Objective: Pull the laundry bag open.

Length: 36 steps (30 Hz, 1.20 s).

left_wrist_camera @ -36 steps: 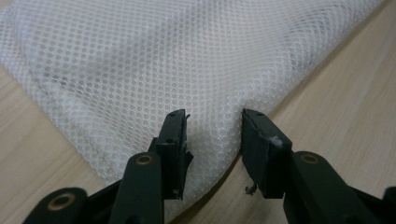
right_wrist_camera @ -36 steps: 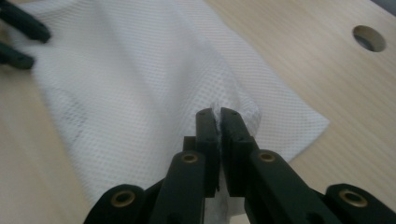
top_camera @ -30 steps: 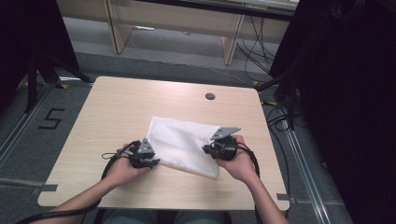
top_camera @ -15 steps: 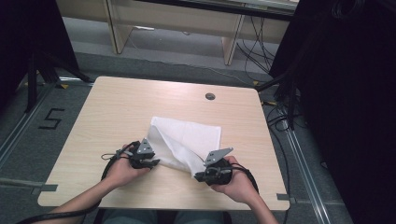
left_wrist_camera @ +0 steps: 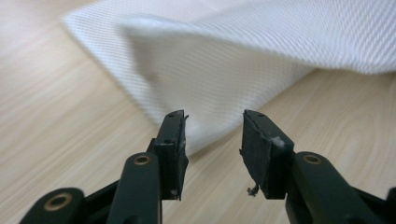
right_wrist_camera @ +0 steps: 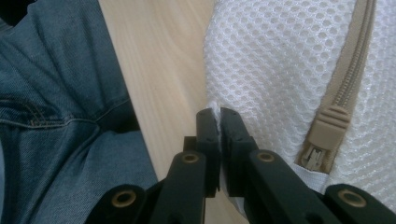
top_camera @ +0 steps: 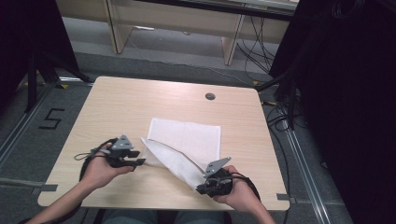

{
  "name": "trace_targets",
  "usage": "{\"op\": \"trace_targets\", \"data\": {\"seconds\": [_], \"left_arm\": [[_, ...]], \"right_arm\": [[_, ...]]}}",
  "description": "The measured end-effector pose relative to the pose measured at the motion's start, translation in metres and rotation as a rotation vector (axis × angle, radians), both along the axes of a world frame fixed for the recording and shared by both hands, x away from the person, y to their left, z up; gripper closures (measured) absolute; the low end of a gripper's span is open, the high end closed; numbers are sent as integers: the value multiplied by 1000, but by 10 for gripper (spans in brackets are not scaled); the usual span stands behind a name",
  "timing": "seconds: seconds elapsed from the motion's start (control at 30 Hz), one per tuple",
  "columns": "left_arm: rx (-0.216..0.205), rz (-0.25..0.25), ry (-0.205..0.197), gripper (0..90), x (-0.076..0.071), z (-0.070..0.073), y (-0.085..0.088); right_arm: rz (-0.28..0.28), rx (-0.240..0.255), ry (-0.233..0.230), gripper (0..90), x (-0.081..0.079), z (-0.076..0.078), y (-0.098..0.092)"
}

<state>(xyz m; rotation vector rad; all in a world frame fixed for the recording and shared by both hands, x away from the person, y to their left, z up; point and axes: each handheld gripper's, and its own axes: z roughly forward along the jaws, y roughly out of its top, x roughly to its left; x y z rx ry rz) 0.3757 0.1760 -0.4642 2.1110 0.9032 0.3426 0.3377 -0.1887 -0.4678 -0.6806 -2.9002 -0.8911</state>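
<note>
A white mesh bag with a beige zipper lies mid-table, its near right corner drawn toward the front edge so that the cloth folds over itself. My right gripper is shut on that corner; in the right gripper view the jaws pinch the mesh beside the zipper pull. My left gripper hovers just left of the bag. Its jaws have just been opening. In the left gripper view they stand apart, with the bag's edge just beyond the tips and nothing pressed between the pads.
The light wooden table has a round cable hole at the back. The person's jeans sit right under the front edge. Dark equipment and cables stand to the right of the table.
The right gripper has pulled the bag's corner toward the front edge, folding the cloth over. The left gripper has let go of the bag, opened, and drawn a little left and up.
</note>
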Motion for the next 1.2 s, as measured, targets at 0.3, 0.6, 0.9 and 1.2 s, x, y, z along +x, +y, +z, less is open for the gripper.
{"op": "trace_targets", "data": {"seconds": [0.3, 0.6, 0.9, 1.2], "left_arm": [[-101, 154, -112, 572, 8, 21, 17], [-73, 33, -151, 544, 20, 25, -22], [39, -170, -32, 572, 10, 2, -44], [146, -207, 73, 615, 5, -14, -45]], "right_arm": [[70, -10, 15, 879, -9, 0, -4], [69, -44, 85, 878, -16, -7, -11], [93, -68, 92, 872, -17, -10, -11], [53, -75, 108, 862, -16, -10, -15]]}}
